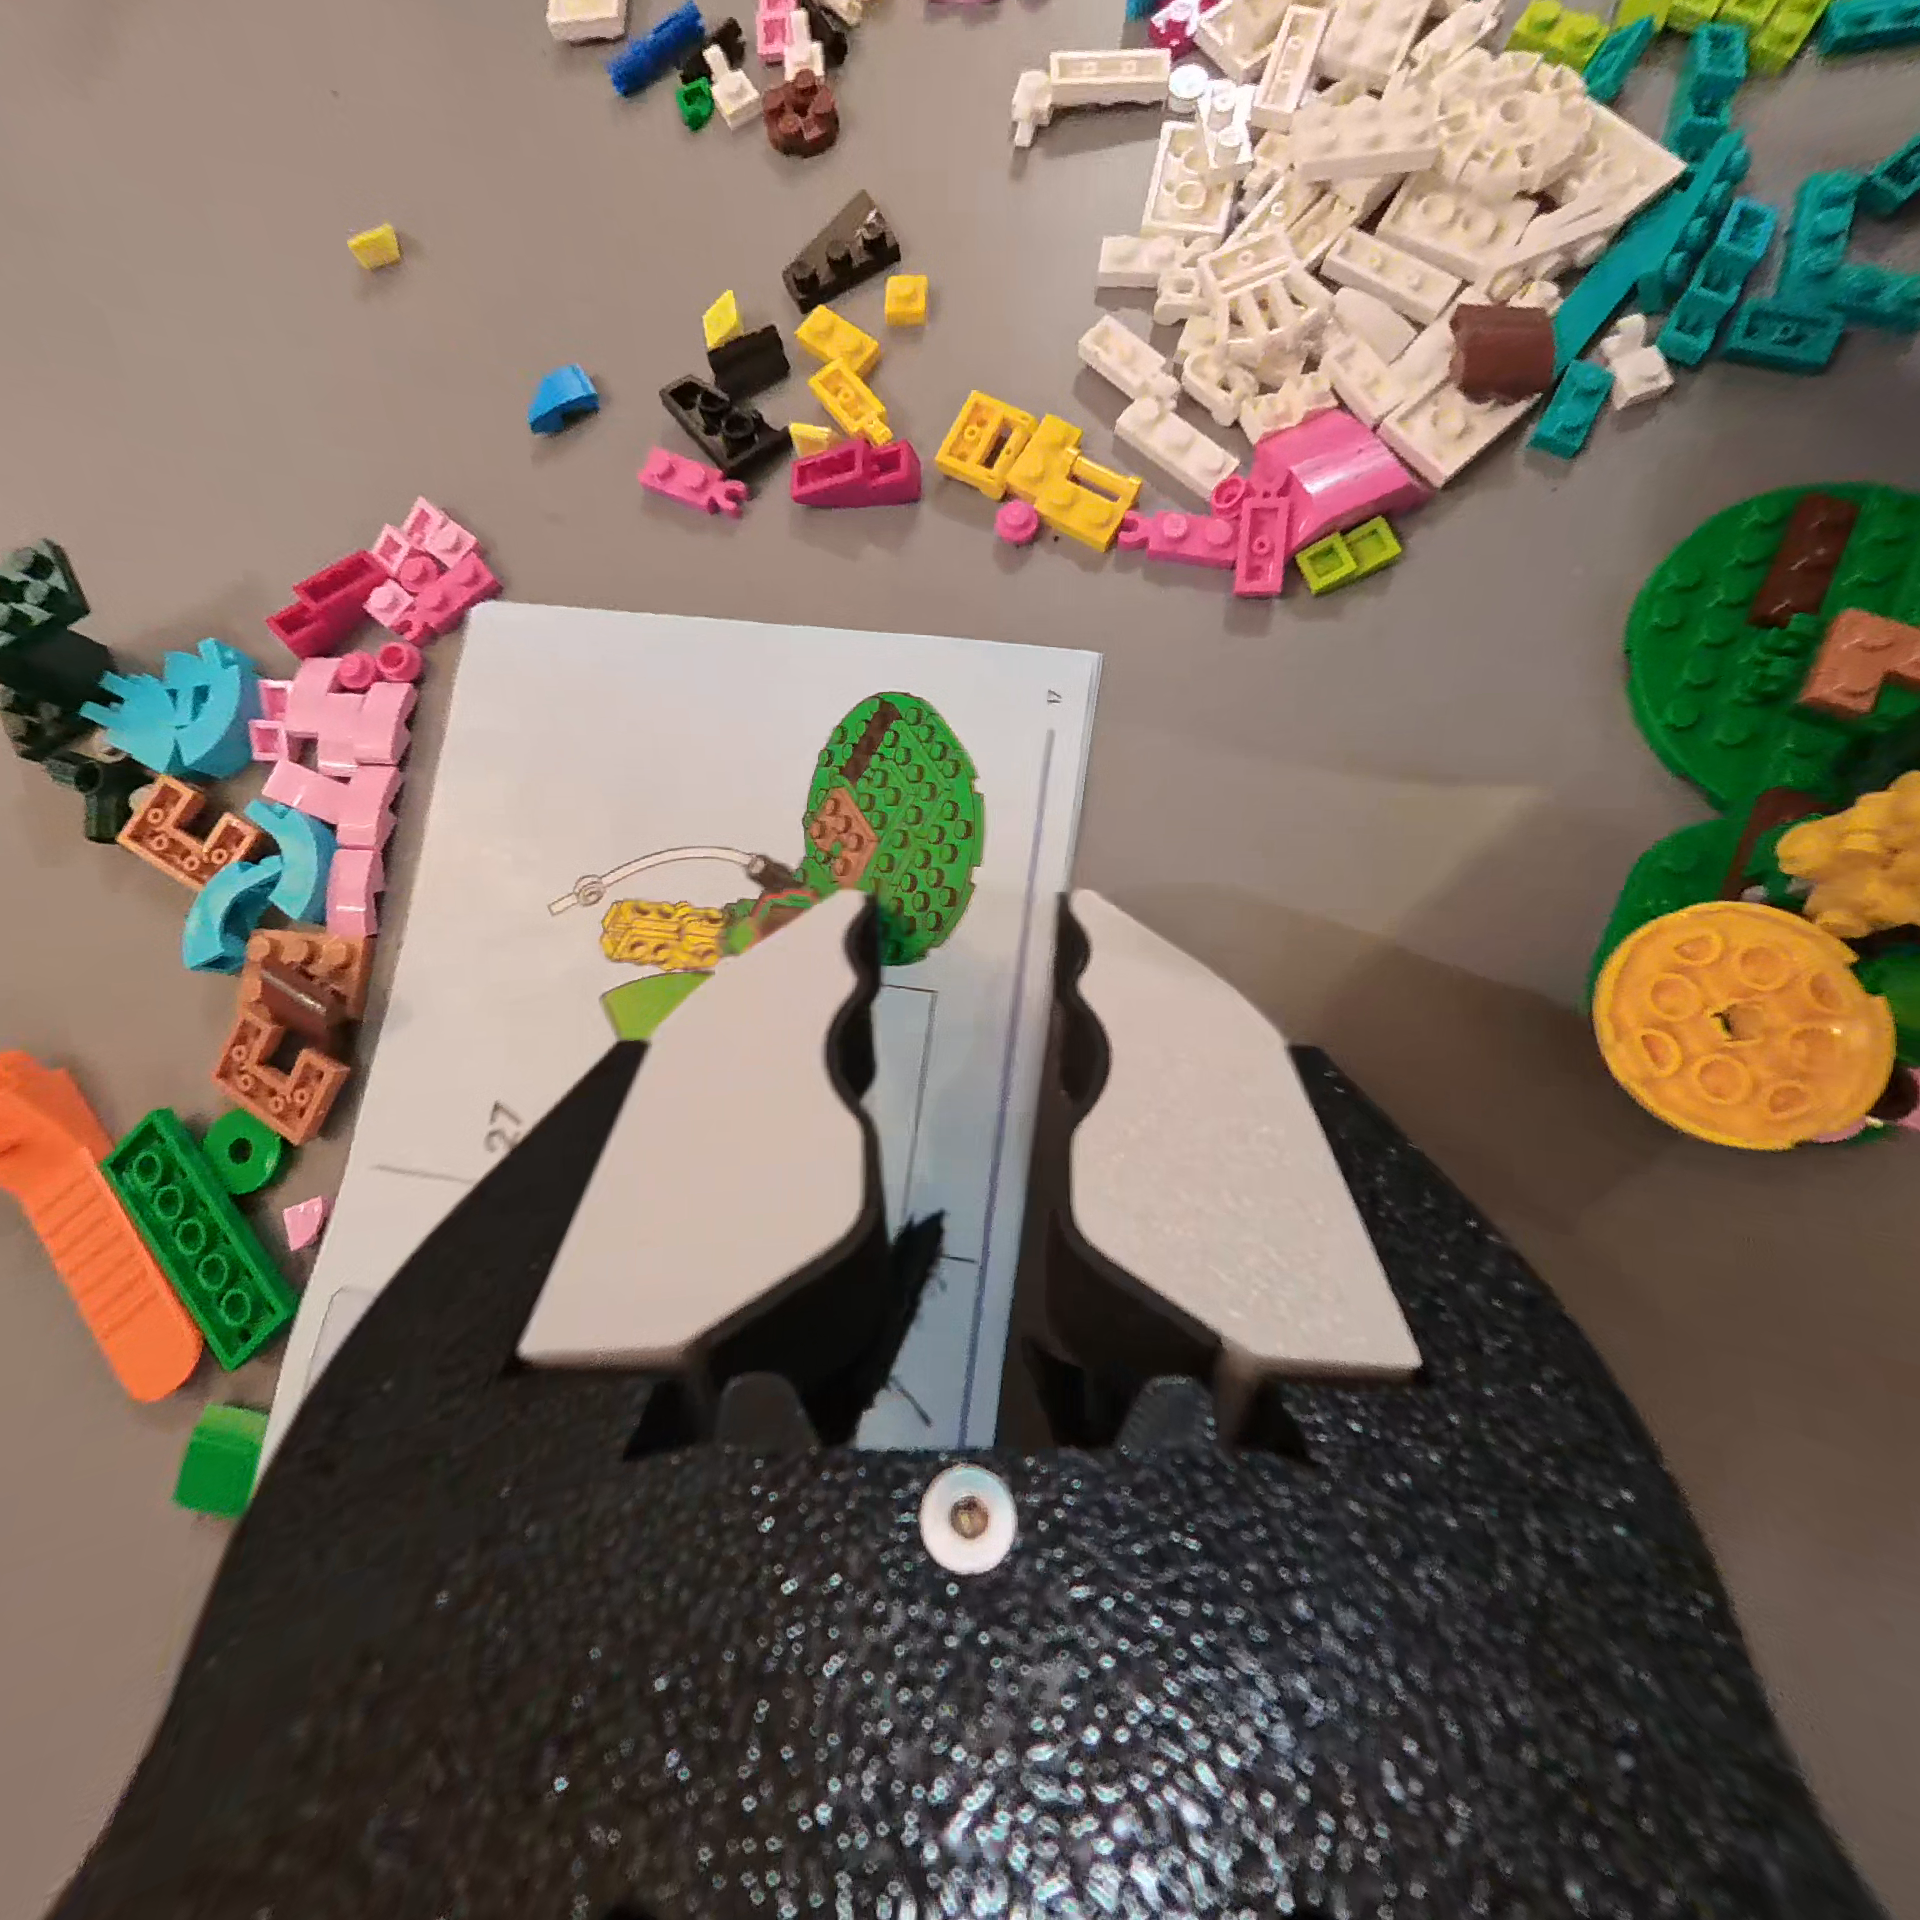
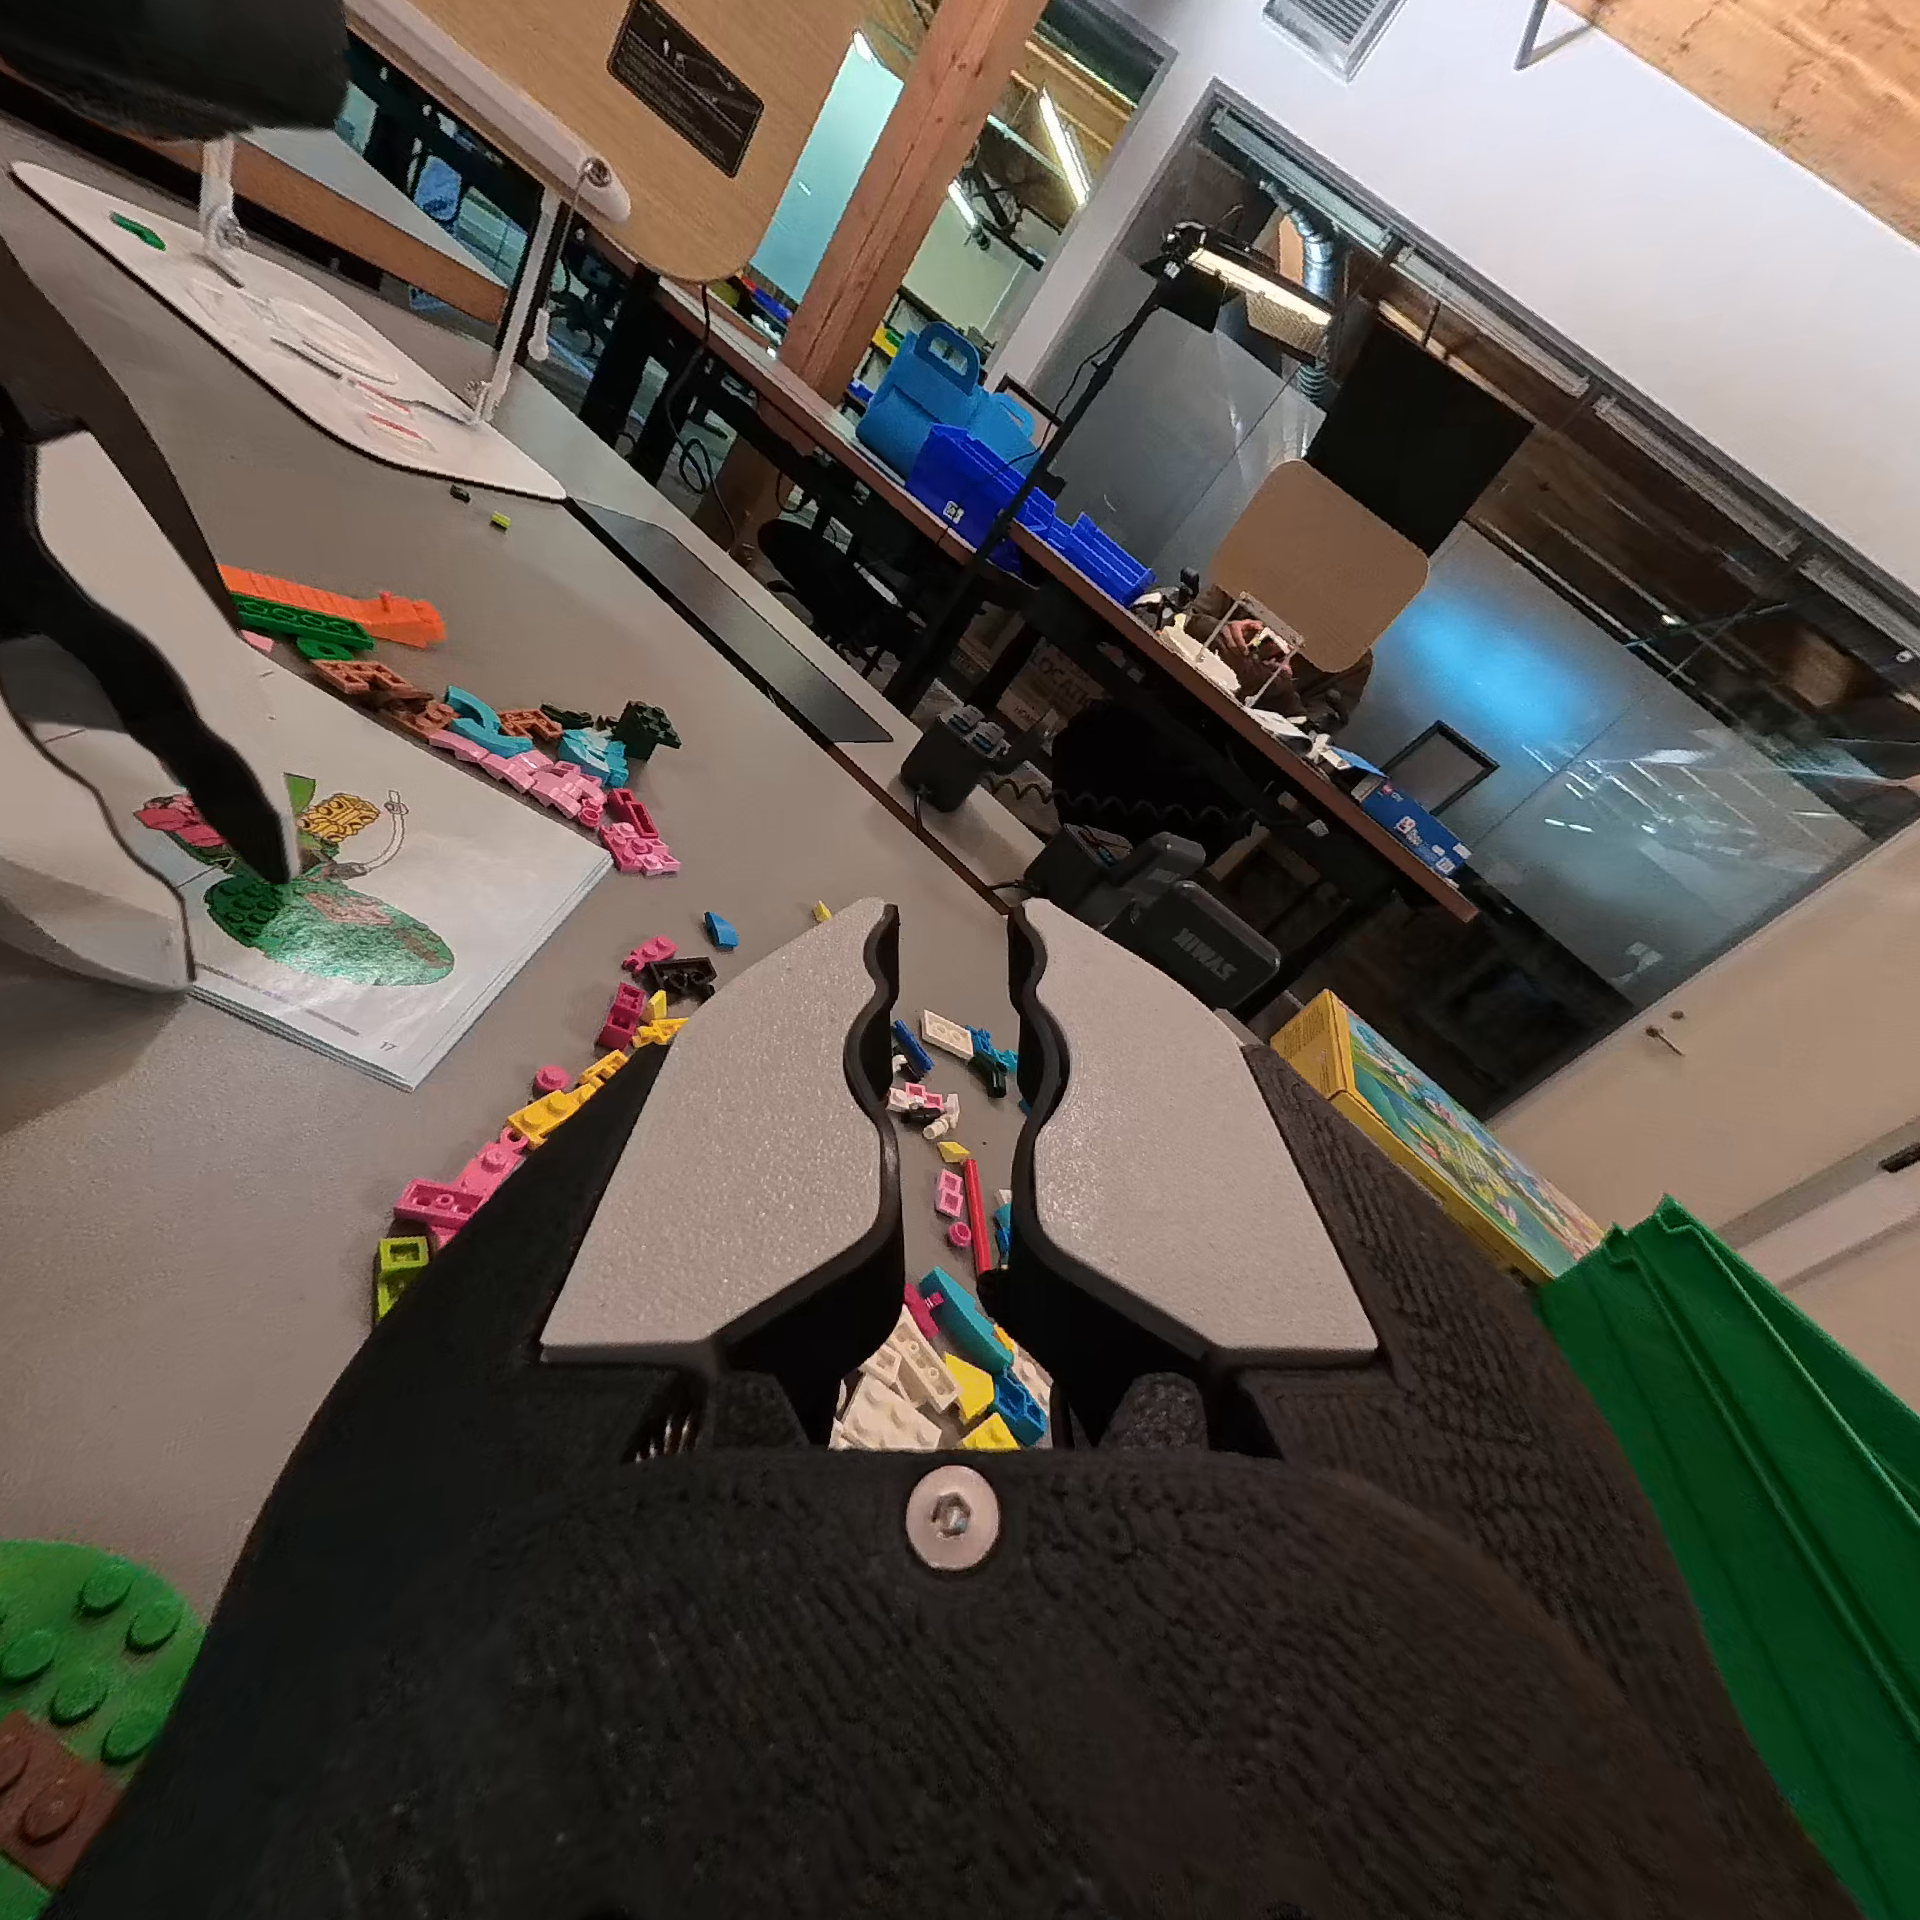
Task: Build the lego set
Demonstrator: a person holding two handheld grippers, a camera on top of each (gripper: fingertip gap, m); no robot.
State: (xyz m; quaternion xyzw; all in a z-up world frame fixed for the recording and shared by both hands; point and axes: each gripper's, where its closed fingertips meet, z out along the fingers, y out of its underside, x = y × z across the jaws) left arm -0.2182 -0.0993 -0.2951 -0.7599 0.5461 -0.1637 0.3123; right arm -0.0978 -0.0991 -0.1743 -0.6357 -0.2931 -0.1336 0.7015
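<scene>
You are holding both grippers with fingers spread and bare: your left gripper [image 1: 966, 914] is hovering over the instruction booklet [image 1: 665, 748], your right gripper [image 2: 951, 925] beside the booklet, above loose bricks [image 2: 935, 1101].

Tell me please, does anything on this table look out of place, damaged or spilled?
Nothing looks damaged. The bricks lie in loose heaps sorted by colour, but one brown brick sits in the white heap. The instruction booklet lies askew. Both tongs, left and right, are open, holding nothing.
</scene>
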